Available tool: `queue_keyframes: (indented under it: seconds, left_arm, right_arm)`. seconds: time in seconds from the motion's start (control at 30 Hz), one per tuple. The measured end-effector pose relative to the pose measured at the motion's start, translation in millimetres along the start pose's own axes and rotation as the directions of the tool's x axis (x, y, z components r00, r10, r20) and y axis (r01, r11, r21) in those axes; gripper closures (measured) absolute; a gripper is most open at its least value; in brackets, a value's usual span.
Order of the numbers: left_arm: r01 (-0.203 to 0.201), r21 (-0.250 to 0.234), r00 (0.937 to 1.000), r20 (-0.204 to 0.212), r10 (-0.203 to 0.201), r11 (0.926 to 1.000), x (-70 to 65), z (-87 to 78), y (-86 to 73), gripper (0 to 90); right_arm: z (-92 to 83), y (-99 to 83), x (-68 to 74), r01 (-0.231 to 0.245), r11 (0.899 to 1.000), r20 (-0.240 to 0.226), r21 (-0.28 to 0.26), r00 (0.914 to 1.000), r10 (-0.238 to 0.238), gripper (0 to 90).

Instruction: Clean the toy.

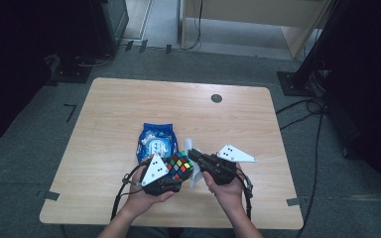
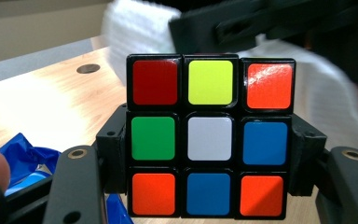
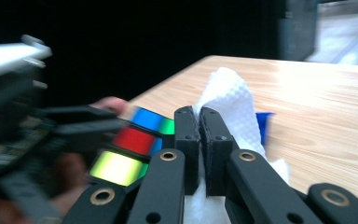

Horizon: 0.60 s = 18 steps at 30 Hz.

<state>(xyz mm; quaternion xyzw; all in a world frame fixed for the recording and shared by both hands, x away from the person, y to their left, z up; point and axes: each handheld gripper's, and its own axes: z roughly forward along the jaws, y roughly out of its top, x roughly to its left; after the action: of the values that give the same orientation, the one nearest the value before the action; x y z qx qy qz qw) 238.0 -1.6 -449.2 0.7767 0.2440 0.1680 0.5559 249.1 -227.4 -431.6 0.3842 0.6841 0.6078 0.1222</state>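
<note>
My left gripper (image 1: 172, 174) clamps the one multicoloured plastic puzzle cube (image 2: 209, 136) above the wooden counter (image 1: 109, 148); just right of the cube my right gripper (image 3: 199, 140) pinches one white paper towel (image 3: 228, 105). I judge wiping comes next: press towel to cube. Beyond the cube lies one blue wipes packet (image 1: 157, 141).

- The left claw (image 1: 171, 174) is black, topped by a white three-cornered plate with a few dark dots.
- The right claw (image 1: 198, 157) is black too, with a matching plate.
- A black cable trails from each.
- Brass-ringed holes sit in the arms of the jaws (seen up close).
- Forearms are bare, no sleeves.
</note>
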Motion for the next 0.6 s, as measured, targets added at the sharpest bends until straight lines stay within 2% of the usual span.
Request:
queue_keyframes:
  seconds: [0.07,0.1,0.17,0.27,0.37,0.43,0.53,0.6]
  left_arm:
    - [0.001,-0.008,1.0,0.0,-0.001,1.0,0.5,-0.6,-0.6,34.1]
    - [0.005,-0.015,1.0,0.005,-0.005,0.9999,1.1,-1.4,-0.3,34.1]
    - [0.007,-0.022,0.9999,0.009,-0.007,0.9997,2.0,-2.0,1.1,34.1]
    - [-0.022,0.014,0.9997,-0.013,0.022,0.9997,0.9,1.7,0.5,34.1]
    - [-0.032,0.04,0.9992,-0.021,0.033,0.9987,-0.3,6.4,-2.1,34.1]
    - [-0.034,0.046,0.9992,-0.021,0.035,0.9984,-1.2,9.1,-3.1,34.1]
    - [-0.032,0.042,0.9994,-0.012,0.033,0.9986,-3.6,11.2,-3.1,34.1]
    - [-0.035,0.032,0.9994,-0.004,0.036,0.9989,-5.5,11.0,-2.6,34.1]
  right_arm:
    - [0.5,-3.0,-6.7,-0.015,1.0,0.037,0.016,0.9992,0.015,87.9]
    - [0.8,-4.4,-10.8,-0.013,0.999,0.076,0.044,0.997,0.01,88.1]
    - [1.2,-6.4,-15.8,-0.012,0.997,0.113,0.073,0.9935,0.003,88.3]
    - [-4.6,-2.7,-16.6,-0.015,0.999,0.114,0.033,0.9934,0.011,88.3]
    - [-12.6,9.2,-5.9,0.022,1.0,0.062,-0.018,0.9979,-0.021,88.3]
    - [-17.7,17.3,5.0,0.049,0.998,-0.001,-0.047,0.9988,-0.049,88.4]
    - [-19.3,22.3,17.1,0.061,0.995,-0.076,-0.074,0.9949,-0.067,88.3]
    - [-16.3,21.4,23.3,0.064,0.996,-0.102,-0.063,0.9923,-0.07,88.3]
